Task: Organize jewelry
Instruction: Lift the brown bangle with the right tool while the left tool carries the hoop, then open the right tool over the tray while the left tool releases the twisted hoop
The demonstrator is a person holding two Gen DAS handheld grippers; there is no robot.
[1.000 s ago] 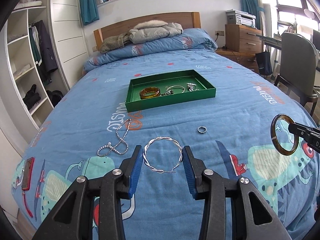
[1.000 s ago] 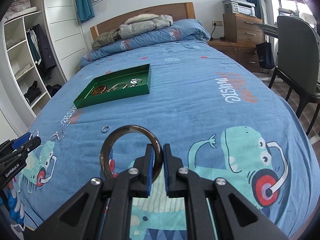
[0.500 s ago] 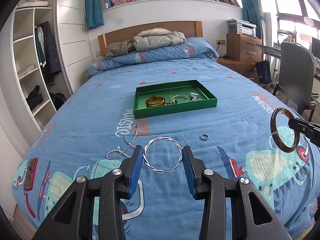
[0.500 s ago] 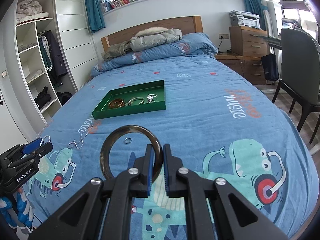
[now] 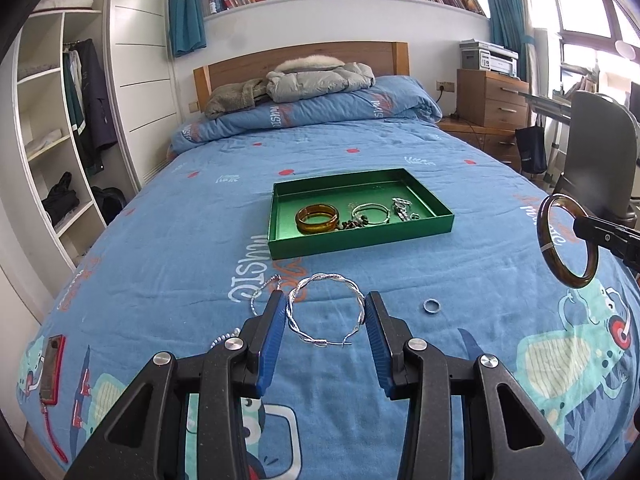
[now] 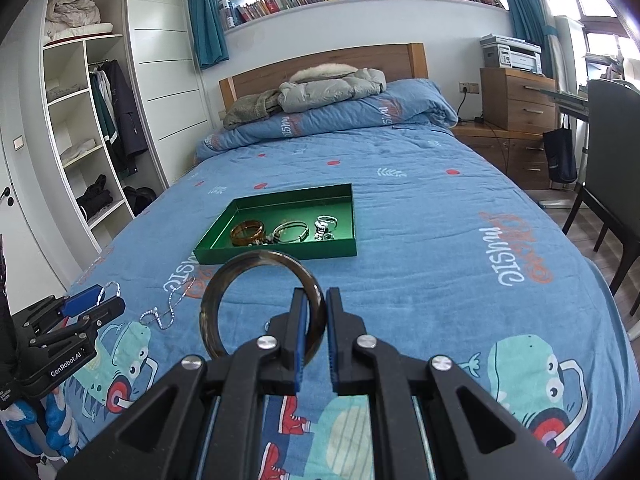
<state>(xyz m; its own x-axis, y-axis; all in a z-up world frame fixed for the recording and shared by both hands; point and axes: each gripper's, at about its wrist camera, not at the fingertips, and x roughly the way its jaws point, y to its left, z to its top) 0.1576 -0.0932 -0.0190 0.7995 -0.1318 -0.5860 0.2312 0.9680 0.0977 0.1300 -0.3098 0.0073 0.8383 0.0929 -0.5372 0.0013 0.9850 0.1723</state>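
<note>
My left gripper (image 5: pixel 325 316) is shut on a twisted silver bangle (image 5: pixel 326 280), held between its blue pads above the bed. My right gripper (image 6: pixel 316 312) is shut on a dark brown bangle (image 6: pixel 212 312), also seen at the right of the left wrist view (image 5: pixel 568 276). A green tray (image 5: pixel 360 236) lies mid-bed holding an amber bangle (image 5: pixel 317 218), a silver bangle (image 5: pixel 371 213), beads and small silver pieces. A small silver ring (image 5: pixel 432 305) and a silver chain (image 6: pixel 168 308) lie on the blue cover.
The blue cartoon bedcover (image 5: pixel 160 240) spans the bed, with a folded quilt and jackets (image 5: pixel 320 80) at the headboard. A red phone (image 5: pixel 50 368) lies at the bed's left edge. A wardrobe stands left; a wooden dresser (image 5: pixel 492 100) and grey chair (image 5: pixel 596 152) right.
Both grippers have risen and tilted up with their bangles; the bed and tray sit lower in view. The chain now shows partly behind my left finger.
</note>
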